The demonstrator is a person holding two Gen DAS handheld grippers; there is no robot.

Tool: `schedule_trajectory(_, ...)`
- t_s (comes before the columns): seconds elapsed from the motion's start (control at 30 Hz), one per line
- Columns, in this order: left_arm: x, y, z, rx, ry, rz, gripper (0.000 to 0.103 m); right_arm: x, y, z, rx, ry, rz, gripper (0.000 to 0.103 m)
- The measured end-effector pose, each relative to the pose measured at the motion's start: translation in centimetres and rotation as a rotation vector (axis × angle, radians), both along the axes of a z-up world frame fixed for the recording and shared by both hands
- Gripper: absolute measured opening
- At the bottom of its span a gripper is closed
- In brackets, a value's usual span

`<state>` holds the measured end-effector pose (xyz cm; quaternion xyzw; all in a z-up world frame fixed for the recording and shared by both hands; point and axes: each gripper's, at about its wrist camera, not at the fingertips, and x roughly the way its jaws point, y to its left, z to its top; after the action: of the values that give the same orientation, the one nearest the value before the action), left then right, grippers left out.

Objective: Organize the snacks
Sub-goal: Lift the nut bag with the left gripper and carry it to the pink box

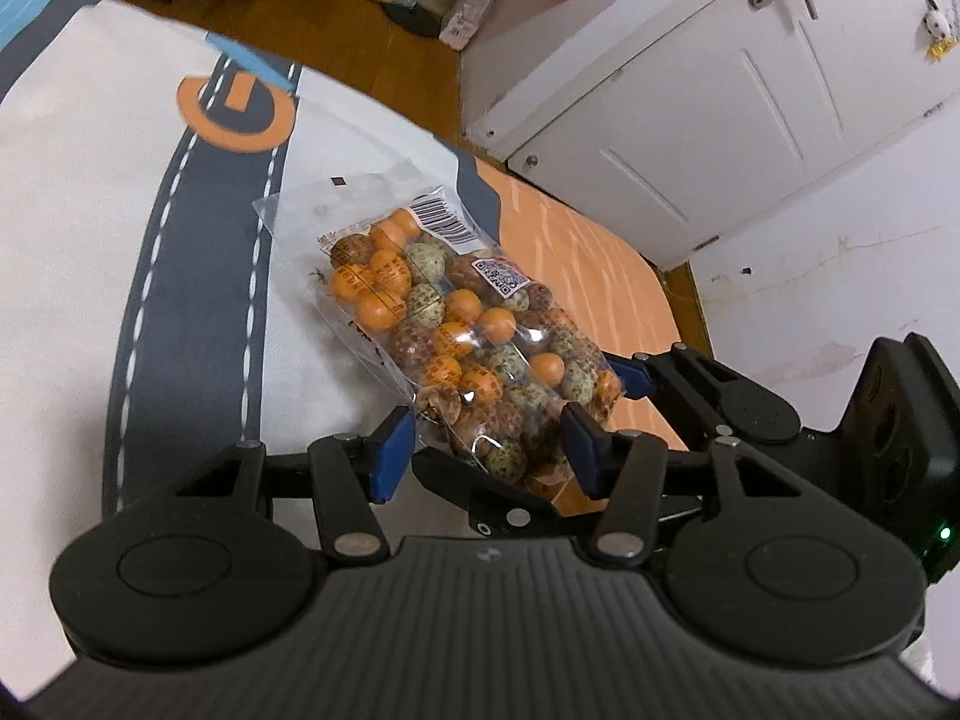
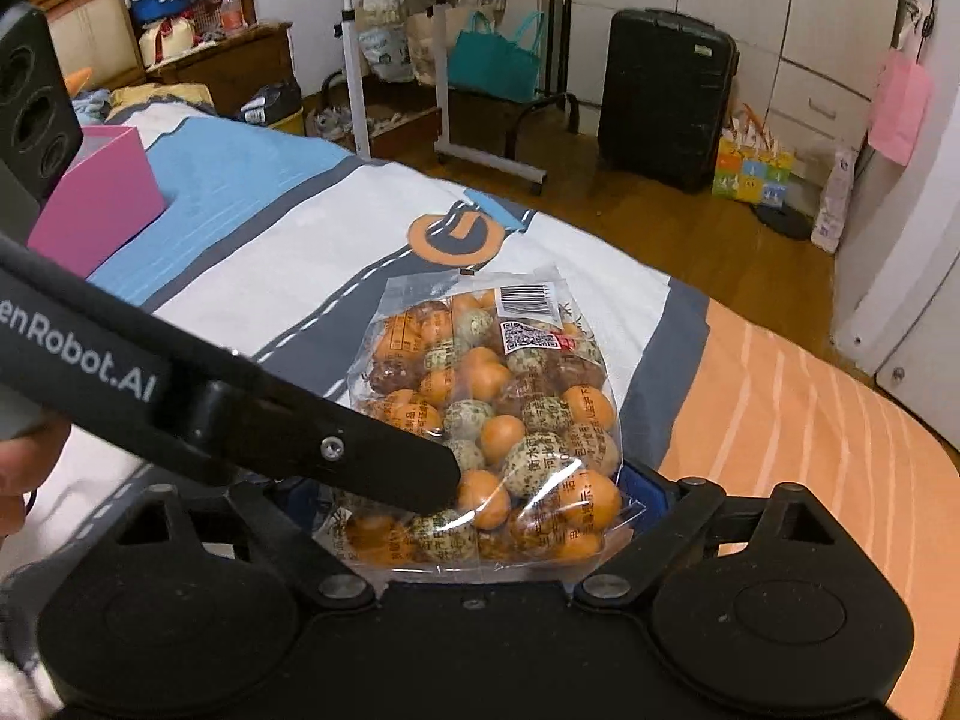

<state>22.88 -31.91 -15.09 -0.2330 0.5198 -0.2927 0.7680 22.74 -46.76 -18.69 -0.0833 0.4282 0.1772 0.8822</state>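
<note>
Both grippers' fingers clamp snack bag (image 1: 462, 324); right fingers (image 2: 645, 495) mostly hidden.

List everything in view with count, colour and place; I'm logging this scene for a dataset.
snack bag: one, clear, orange, green and brown balls, on the bed, both grippers at its near end
bedspread: one, white, grey, blue, orange, under the bag
box: one, pink, far left on the bed
suitcase: one, black, on the floor by the wall
tote bag: one, teal, under the rolling table
left gripper: black, blue pads, around the bag
right gripper: black, around the bag
</note>
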Motion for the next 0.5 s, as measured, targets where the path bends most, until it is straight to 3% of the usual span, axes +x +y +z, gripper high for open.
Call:
schedule_trajectory(0.17,-1.3,1.3,1.5,-0.034,0.060,-0.017,0.055,-1.4,1.4,1.9,-0.045,0.030,0.029,0.095)
schedule_trajectory(0.3,-3.0,2.2,3.3,-0.010,0.036,-0.028,0.057,-2.2,2.5,3.4,-0.023,0.077,0.007,0.095)
schedule_trajectory(0.5,-5.1,4.7,5.2,0.003,0.025,-0.034,0.061,-3.9,5.4,5.2,-0.059,0.056,0.083,0.095)
